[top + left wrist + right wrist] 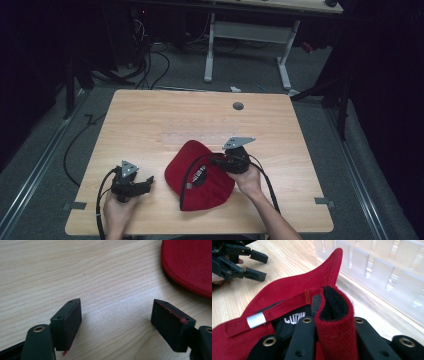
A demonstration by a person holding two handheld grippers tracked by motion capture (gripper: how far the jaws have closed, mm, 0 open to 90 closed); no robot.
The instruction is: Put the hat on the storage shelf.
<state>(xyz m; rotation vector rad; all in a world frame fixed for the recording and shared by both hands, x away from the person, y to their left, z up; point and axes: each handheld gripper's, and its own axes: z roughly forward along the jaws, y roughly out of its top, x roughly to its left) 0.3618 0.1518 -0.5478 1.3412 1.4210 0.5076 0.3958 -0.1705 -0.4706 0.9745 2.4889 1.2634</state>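
**Right gripper pinches the cap's rim while the left waits open**

As the red cap (200,175) lay upside down near the front middle of the worktop (150,120), the right gripper (216,161) had its fingers clamped tight on a fold of the rim. In the right gripper view that fold of red cloth with its black inner band (334,307) stood pinched between the two black fingers (372,340), with the back strap and its metal clasp (256,320) lying just to the side. The grip on the rim, rather than on the crown, looked chosen so that the soft cloth could be lifted or turned without slipping; this is a judgement. The brim (334,262) rose up and away from the gripper, towards a clear ribbed plastic piece (382,272) on the worktop beyond it.

The right hand (248,181) came in from the front edge, forearm angled towards the middle, and held its gripper roughly level, pointing left across the cap's opening.

The left gripper (149,182) rested on the worktop just left of the cap, apart from it, pointing right. Its fingers (67,322) stood wide open with only bare wood between them; the cap's edge (190,265) lay ahead and to one side. That hand (117,210) sat low near the front edge, seemingly ready to take the near side of the cap.
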